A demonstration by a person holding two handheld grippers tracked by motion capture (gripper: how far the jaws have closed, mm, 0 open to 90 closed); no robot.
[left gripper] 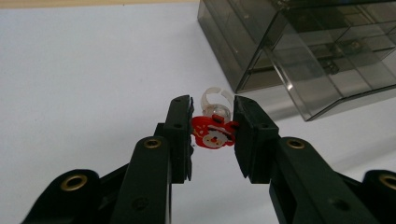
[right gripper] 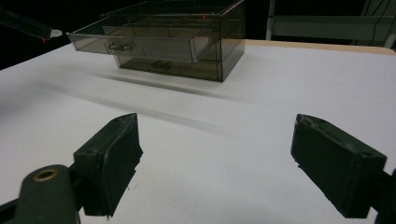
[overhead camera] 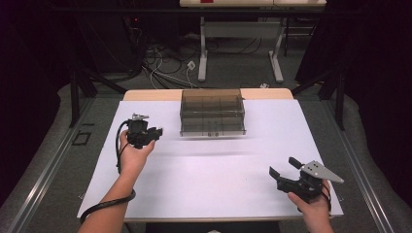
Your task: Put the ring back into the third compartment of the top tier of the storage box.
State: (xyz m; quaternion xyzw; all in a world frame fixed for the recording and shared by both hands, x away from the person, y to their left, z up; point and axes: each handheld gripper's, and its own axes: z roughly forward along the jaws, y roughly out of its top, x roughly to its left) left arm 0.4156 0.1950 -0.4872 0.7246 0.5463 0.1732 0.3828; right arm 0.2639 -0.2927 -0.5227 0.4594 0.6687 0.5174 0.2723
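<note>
Holding a small red plastic Santa ring (left gripper: 214,131) tight in the left gripper (left gripper: 213,133).
Right gripper (right gripper: 217,163) wide apart, low right; smoky clear plastic drawer box (overhead camera: 212,111) up in the middle.

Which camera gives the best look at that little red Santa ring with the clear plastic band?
The left gripper view: the red Santa ring with its clear band sits close-up, pinched between the jaws. The high view gives just a tiny, indistinct speck; the right gripper view, a small red-and-pale bit far off.

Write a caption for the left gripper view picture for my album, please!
The left hand-held gripper pinches a clear ring with a red Santa charm beside a smoky plastic drawer box.
</note>
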